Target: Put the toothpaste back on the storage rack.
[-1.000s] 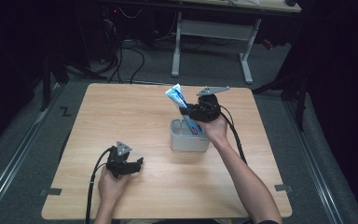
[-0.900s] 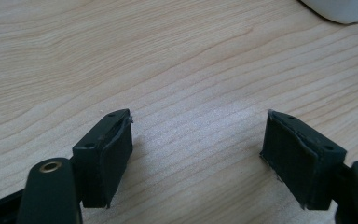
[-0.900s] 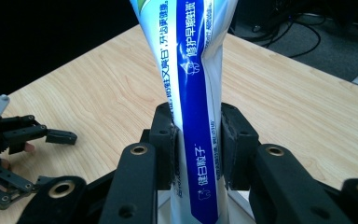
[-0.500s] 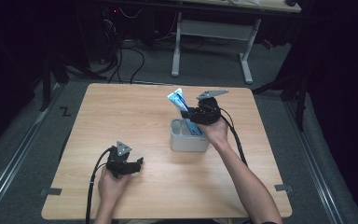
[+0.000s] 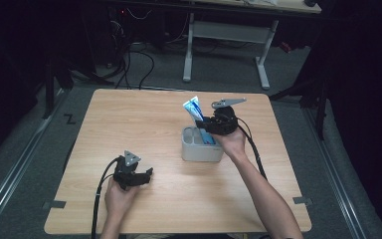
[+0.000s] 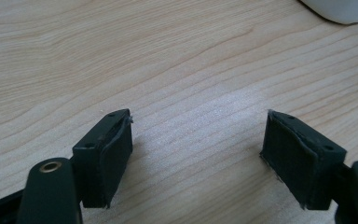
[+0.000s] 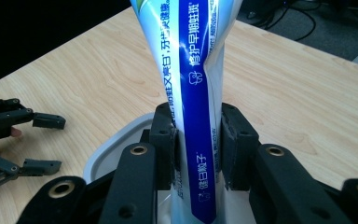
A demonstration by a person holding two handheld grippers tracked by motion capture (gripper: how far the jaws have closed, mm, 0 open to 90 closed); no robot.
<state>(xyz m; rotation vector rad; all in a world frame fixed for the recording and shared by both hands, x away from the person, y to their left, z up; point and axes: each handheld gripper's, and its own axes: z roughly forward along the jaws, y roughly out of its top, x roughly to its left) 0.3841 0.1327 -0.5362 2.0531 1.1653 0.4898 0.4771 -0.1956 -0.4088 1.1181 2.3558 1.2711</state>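
The left gripper sits low on the wooden table, near the front edge, and it has not moved in the last second. Its jaws are wide apart with nothing between them, just bare wood.

Go right and there is a little grey holder box in the middle of the table. A blue and white toothpaste tube stands up in it, tilted a bit, with its flat end on top.

The right gripper has its jaws squeezed tight on the tube. The tube looks a tiny bit lower in the box than a second ago, so I think it is almost in. Next comes letting go
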